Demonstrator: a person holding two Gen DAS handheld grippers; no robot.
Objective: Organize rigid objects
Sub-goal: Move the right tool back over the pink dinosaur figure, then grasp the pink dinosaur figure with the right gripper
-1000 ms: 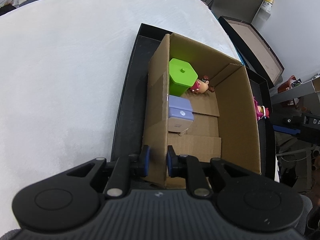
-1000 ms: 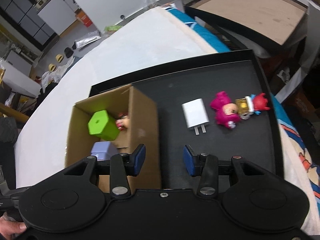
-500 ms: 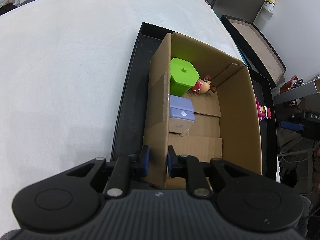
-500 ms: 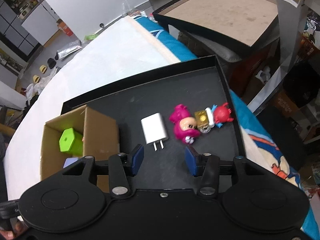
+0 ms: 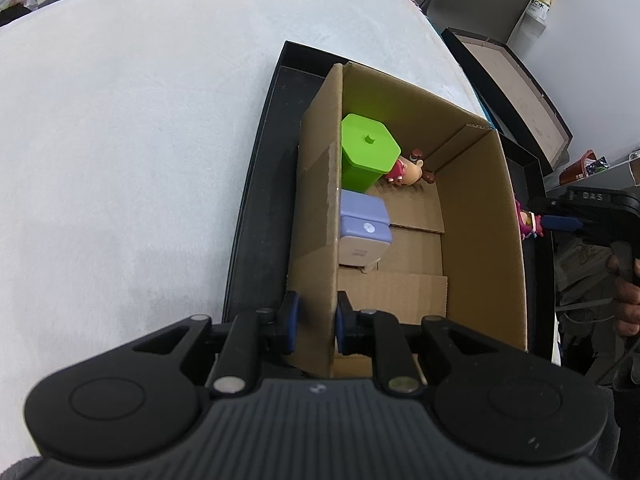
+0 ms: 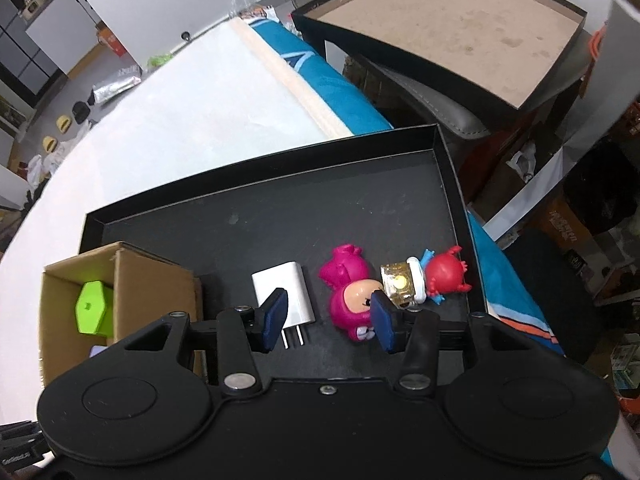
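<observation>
My left gripper (image 5: 314, 318) is shut on the near left wall of the cardboard box (image 5: 320, 216), which stands in a black tray (image 5: 256, 200). Inside the box are a green hexagonal container (image 5: 366, 152), a lavender box (image 5: 362, 232) and a small doll (image 5: 408, 170). My right gripper (image 6: 326, 320) is open, low over the tray (image 6: 280, 216), above a white charger (image 6: 284, 294) and a pink figure (image 6: 350, 294). A gold and red figure (image 6: 424, 282) lies to the right. The cardboard box (image 6: 140, 280) shows at left.
The tray sits on a white padded table (image 5: 120, 140). A second black tray with a brown floor (image 6: 440, 28) stands off the table's far side. Clutter and shelves lie beyond the right edge.
My right gripper has moved right and down, away from the box and over the charger and pink figure. My left gripper has kept its hold on the box wall.
</observation>
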